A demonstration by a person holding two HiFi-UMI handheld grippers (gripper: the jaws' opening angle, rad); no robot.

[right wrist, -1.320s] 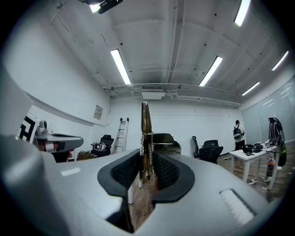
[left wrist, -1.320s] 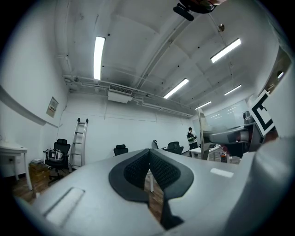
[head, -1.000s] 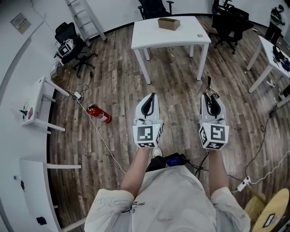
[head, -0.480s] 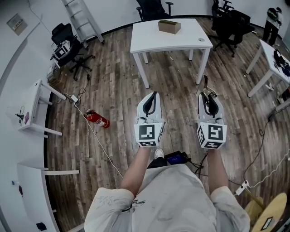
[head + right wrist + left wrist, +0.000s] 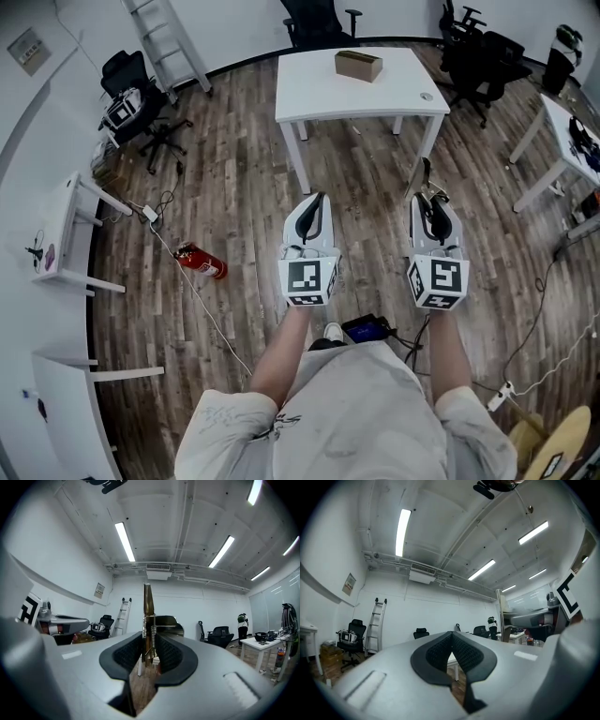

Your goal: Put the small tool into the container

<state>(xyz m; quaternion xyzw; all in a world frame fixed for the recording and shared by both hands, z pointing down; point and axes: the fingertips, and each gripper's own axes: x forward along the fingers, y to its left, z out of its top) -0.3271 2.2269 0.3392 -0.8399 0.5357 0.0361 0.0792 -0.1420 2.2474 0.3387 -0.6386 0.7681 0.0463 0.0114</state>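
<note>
Office tabletop (image 5: 319, 89) with cardboard box (image 5: 358, 65) stands well ahead of the right hand-held gripper (image 5: 430, 199), clamped on the small tool (image 5: 149, 620); left hand-held gripper (image 5: 452, 648) closed, empty. Depositing remains.

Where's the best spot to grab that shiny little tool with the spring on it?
Probably by the end near the spring, coming in along its length, as the right gripper grips the small tool now. It is long and thin, so pressing its two flat sides should keep it from twisting, and the pointed end pokes out free.
</note>
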